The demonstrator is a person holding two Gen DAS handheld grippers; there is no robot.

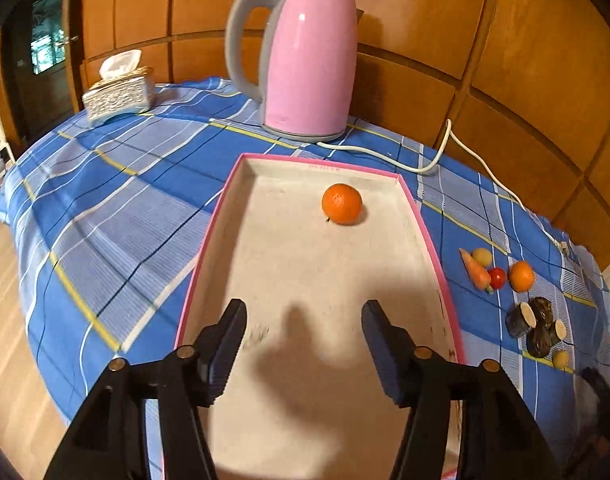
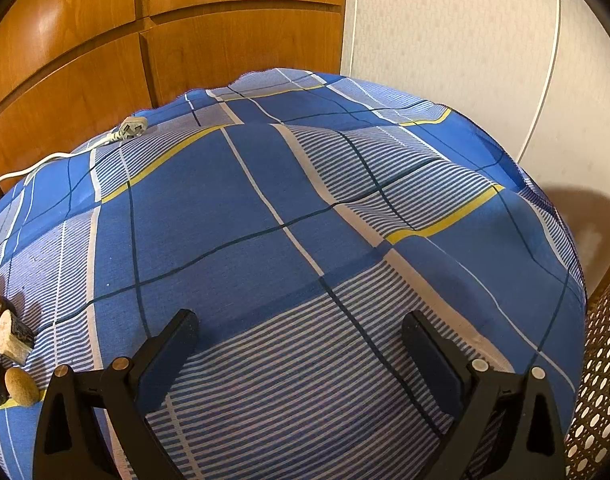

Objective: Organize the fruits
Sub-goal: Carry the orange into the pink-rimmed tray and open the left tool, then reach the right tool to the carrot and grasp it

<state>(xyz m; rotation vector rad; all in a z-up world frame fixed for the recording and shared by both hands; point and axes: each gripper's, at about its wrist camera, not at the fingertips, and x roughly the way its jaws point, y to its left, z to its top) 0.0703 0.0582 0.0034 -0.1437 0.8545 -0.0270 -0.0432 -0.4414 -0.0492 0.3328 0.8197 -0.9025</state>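
The left hand-held gripper (image 1: 303, 320) hangs over the near end of the pink-rimmed tray (image 1: 433, 256), its jaws standing well apart with nothing between them. Ahead of it, toward the tray's far end, lies one orange (image 1: 342, 204), the only fruit in the tray; the tray's long axis runs straight away from the gripper. To the right on the bench, outside the tray, sit the rest: one carrot (image 1: 476, 270), one cherry tomato (image 1: 498, 277), a second orange (image 1: 522, 276), two small yellowish round pieces and a cluster of dark cut pieces, about four. The right hand-held gripper (image 2: 301, 332) is wide and empty above bare checked cloth, the pile just off its left side, so it seems the nearer one for the next pick. Beyond the tray stands a pink kettle (image 1: 309, 64).
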